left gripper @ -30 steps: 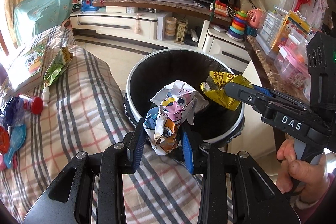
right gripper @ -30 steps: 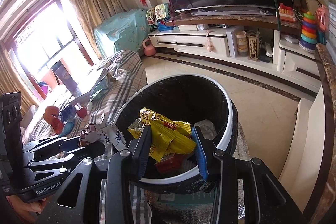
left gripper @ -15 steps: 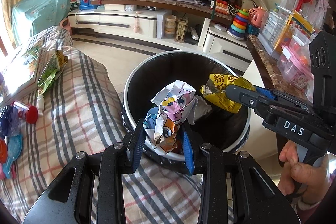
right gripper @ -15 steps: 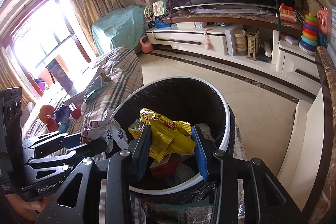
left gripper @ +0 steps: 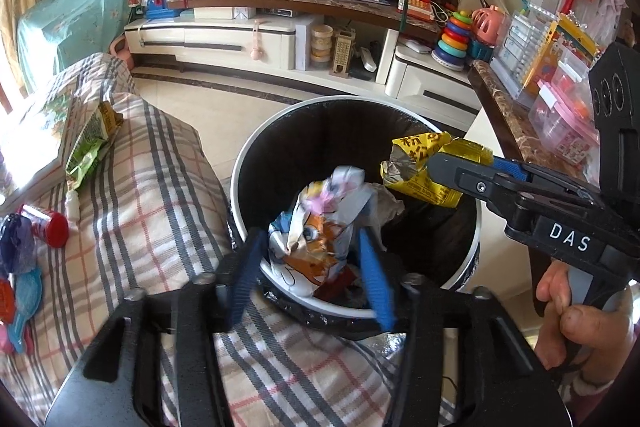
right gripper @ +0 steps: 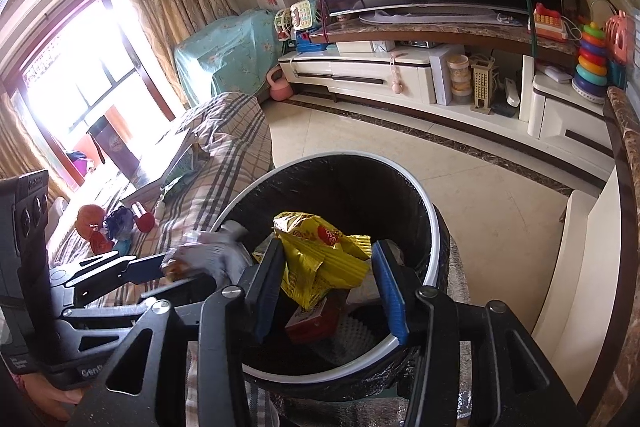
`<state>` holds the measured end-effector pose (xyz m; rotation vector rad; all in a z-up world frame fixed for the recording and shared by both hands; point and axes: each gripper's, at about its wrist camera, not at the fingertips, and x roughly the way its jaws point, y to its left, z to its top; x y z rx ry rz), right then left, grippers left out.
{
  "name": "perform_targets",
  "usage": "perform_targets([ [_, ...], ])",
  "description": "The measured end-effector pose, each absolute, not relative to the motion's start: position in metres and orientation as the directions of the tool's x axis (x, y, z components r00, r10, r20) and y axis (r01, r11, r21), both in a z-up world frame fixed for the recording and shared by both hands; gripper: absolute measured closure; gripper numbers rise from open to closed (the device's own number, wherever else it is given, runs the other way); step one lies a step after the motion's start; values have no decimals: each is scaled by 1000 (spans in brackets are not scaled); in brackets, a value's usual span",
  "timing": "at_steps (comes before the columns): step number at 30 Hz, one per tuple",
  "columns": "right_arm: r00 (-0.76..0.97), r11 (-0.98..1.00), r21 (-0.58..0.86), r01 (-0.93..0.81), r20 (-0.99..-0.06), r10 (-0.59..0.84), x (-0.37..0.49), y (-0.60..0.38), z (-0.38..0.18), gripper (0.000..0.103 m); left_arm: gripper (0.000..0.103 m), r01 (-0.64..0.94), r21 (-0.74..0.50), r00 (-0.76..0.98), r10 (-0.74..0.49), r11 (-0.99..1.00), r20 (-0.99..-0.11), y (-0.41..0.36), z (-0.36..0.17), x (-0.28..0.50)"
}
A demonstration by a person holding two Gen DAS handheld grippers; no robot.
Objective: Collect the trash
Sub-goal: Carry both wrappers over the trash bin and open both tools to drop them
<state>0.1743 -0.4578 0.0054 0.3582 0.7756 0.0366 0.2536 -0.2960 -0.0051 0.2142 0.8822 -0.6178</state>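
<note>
A round black bin with a white rim (left gripper: 256, 147) (right gripper: 434, 223) stands beside the plaid sofa. My left gripper (left gripper: 310, 267) is over its near rim with its jaws spread apart; the crumpled cartoon wrapper (left gripper: 316, 227) sits loose between them, blurred. It also shows in the right wrist view (right gripper: 212, 255). My right gripper (right gripper: 326, 291) is over the bin with its jaws wide; the yellow snack bag (right gripper: 320, 259) (left gripper: 424, 167) hangs between them. A red packet (right gripper: 312, 319) lies inside the bin.
The plaid sofa (left gripper: 152, 195) holds a green snack bag (left gripper: 88, 143), a red-capped bottle (left gripper: 44, 227) and toys at its left. A marble-topped counter (left gripper: 508, 119) with plastic boxes stands right of the bin. The TV cabinet (left gripper: 280, 39) is behind, across tiled floor.
Both grippers moved further over the bin. Both pairs of jaws have spread apart, and the cartoon wrapper and the yellow bag have come loose between them.
</note>
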Motion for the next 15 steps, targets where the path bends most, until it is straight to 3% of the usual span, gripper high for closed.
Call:
perform_targets([
  [8,724,936,337,99,-670,165,173,-455,9,37,36,557,-79,496,-407,827,-767,-275,-7,245],
  [15,716,936,340,96,-676,172,172,-446,6,32,34,490,-131,501,-402,862,-766,-235,-15,231],
])
